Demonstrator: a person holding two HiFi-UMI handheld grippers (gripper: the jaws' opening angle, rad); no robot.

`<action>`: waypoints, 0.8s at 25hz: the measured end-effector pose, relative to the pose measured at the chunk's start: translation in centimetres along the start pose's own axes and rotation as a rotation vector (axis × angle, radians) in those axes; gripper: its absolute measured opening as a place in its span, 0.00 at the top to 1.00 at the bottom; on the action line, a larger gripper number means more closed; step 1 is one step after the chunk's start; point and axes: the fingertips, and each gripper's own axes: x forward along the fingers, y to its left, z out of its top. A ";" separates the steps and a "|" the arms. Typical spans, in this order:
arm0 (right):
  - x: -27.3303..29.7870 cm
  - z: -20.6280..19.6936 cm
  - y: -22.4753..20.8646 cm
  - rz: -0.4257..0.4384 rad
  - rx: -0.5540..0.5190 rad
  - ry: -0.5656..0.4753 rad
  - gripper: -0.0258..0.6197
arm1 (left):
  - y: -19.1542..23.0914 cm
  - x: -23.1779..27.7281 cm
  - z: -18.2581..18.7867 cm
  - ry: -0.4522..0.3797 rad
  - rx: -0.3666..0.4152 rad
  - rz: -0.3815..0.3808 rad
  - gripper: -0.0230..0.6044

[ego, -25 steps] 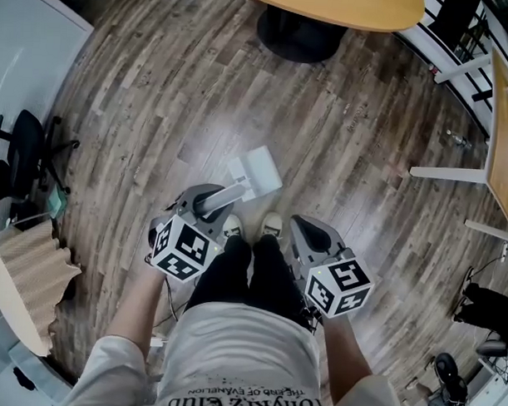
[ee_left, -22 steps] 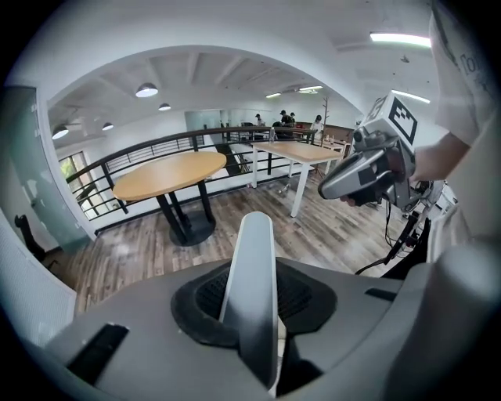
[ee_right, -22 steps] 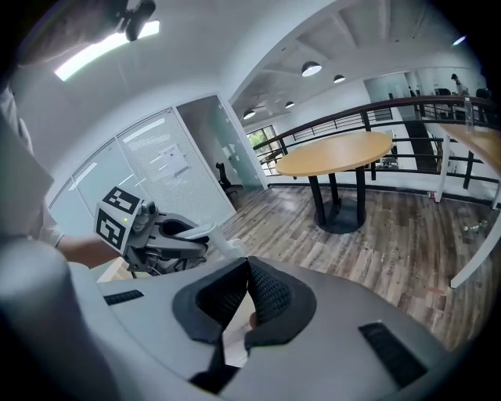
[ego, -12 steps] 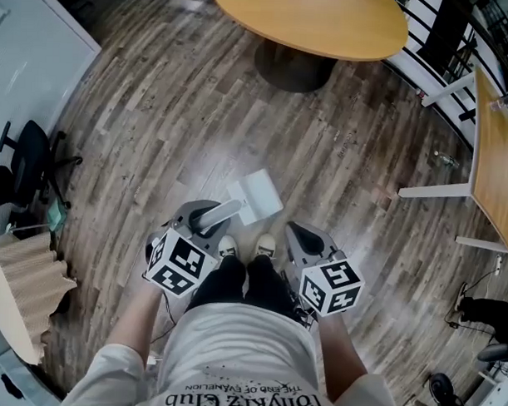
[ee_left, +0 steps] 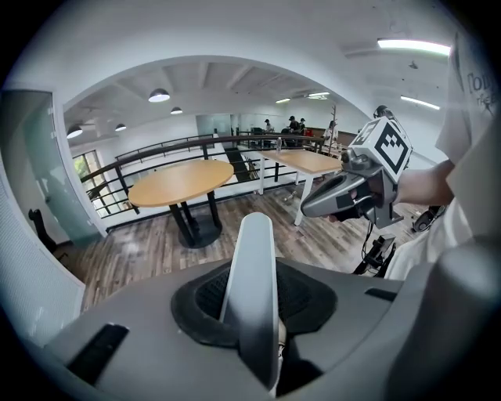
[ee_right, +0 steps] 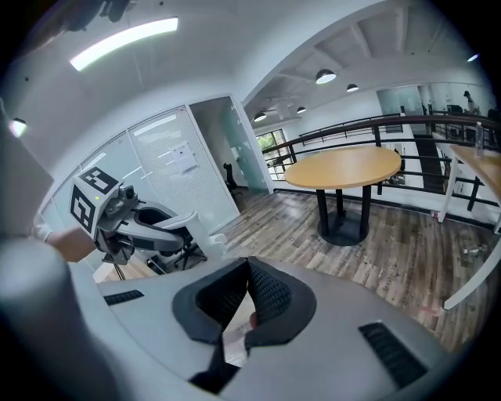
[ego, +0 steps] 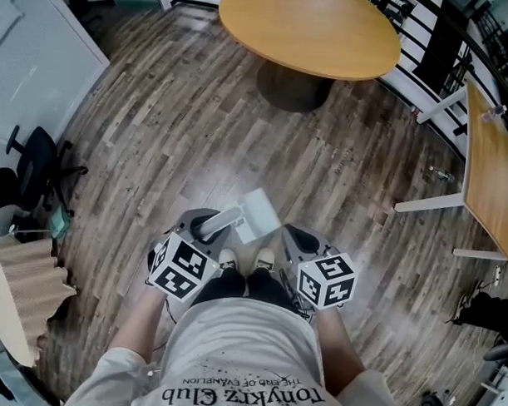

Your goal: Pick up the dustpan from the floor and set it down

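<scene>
The dustpan (ego: 259, 211) is pale grey, with a long flat handle (ego: 221, 223). It hangs off the wooden floor, just ahead of the person's shoes (ego: 244, 258). My left gripper (ego: 210, 228) is shut on the handle, which runs straight out between its black pads (ee_left: 252, 270). The pan itself is hidden in the left gripper view. My right gripper (ego: 297, 239) hovers beside it to the right with nothing in it, and its pads (ee_right: 264, 294) meet at the tips. The right gripper view shows the dustpan (ee_right: 197, 224) sticking out of the left gripper.
A round wooden table (ego: 310, 29) on a dark pedestal stands ahead. A rectangular table (ego: 493, 165) with white legs is at the right, and a black railing runs behind both. A black office chair (ego: 35, 161) and a beige ribbed object (ego: 27, 273) are at the left.
Both grippers have risen, the left more, carrying the dustpan up with it. The head view has tipped forward, so more of the round table shows.
</scene>
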 end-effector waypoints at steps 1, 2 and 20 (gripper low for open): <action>-0.1 0.1 0.1 0.003 -0.001 -0.002 0.92 | -0.1 -0.2 0.1 0.001 -0.001 0.002 0.78; -0.1 0.2 0.2 0.007 -0.003 -0.004 0.92 | -0.2 -0.4 0.1 0.002 -0.001 0.004 0.78; 0.0 0.7 2.0 0.038 -0.038 -0.012 0.92 | -0.2 -2.1 -1.1 -0.014 -0.031 0.050 0.78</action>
